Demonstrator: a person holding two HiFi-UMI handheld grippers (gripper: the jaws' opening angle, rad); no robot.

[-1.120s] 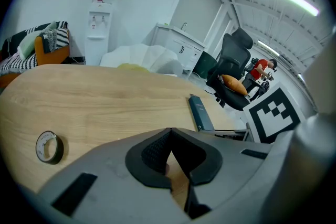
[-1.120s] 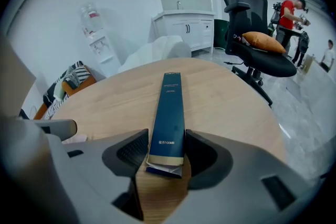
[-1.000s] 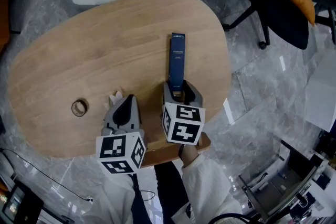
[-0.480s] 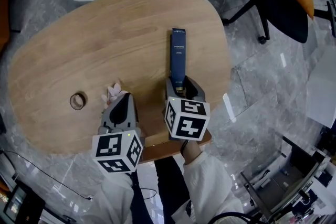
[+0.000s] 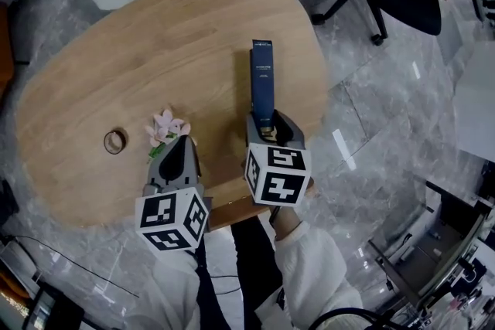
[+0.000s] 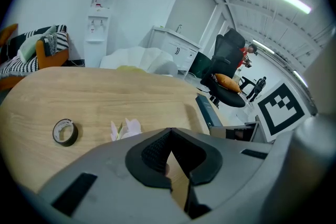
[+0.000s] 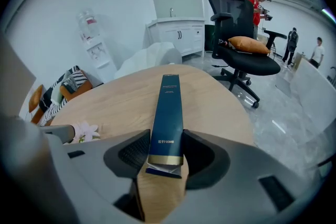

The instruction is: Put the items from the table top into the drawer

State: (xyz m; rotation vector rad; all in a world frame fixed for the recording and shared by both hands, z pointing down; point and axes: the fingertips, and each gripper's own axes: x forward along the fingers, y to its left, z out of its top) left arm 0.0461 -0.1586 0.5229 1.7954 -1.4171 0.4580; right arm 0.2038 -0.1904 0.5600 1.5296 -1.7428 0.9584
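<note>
Three items for the drawer show on the oval wooden bench (image 5: 155,50), and you are at the first pick. Under the bench's near edge, between your two tools, a wooden ledge (image 5: 226,222) juts out toward you; it is probably the open drawer, though little of it shows.

Your right tongs (image 5: 272,134) have just been closing, and their pads now sit against both sides of the near end of the dark blue comb box (image 5: 262,81). The rest of the box points away from you over the bench. Your left tongs (image 5: 179,147) hang with their tips together and nothing between them, just short of the pink artificial flower (image 5: 165,127). The roll of tape (image 5: 115,141) lies apart to the flower's left.

The next move looks like yours on the right: lift the box clear, draw it back over the edge and lower it into the drawer. The box is long and held by one end, so keep the grip firm.
</note>
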